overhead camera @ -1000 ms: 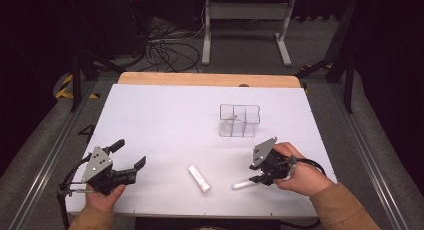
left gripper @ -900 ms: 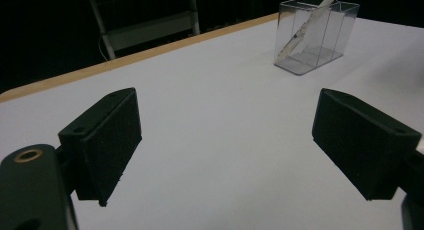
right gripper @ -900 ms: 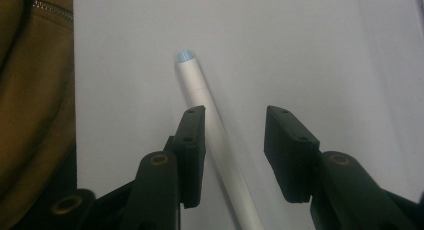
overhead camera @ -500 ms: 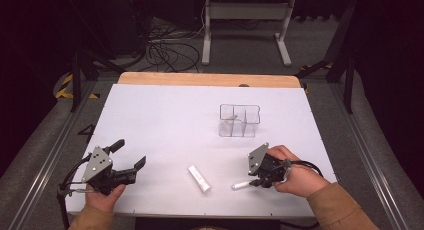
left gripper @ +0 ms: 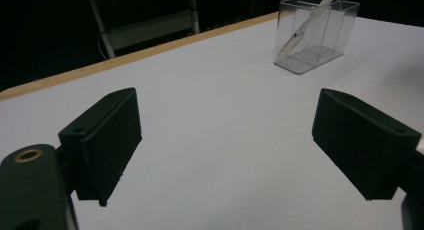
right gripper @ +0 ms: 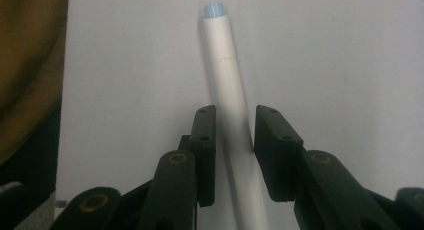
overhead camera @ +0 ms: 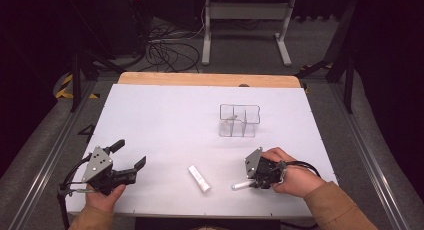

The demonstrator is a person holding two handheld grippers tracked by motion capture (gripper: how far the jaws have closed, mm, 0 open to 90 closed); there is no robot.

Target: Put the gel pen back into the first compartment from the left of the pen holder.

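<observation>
Lying on the white tabletop (overhead camera: 165, 120) at the lower right of the high view, a white pen (right gripper: 227, 85) sits between the right tool's (overhead camera: 255, 181) jaws, which have just been closing and look pressed on it. Left of it lies a white tube (overhead camera: 199, 178). The left tool (overhead camera: 131, 155), lower left, is spread wide. A clear box (overhead camera: 239, 121) stands above.

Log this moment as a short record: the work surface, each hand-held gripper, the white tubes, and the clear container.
surface: white table top
left hand-held gripper: jaws wide open, nothing between them
right hand-held gripper: jaws have just been closing around a white tube, which lies on the table
second white tube: lies loose between the two grippers
clear divided container: stands farther back, holds a leaning stick-like item
</observation>
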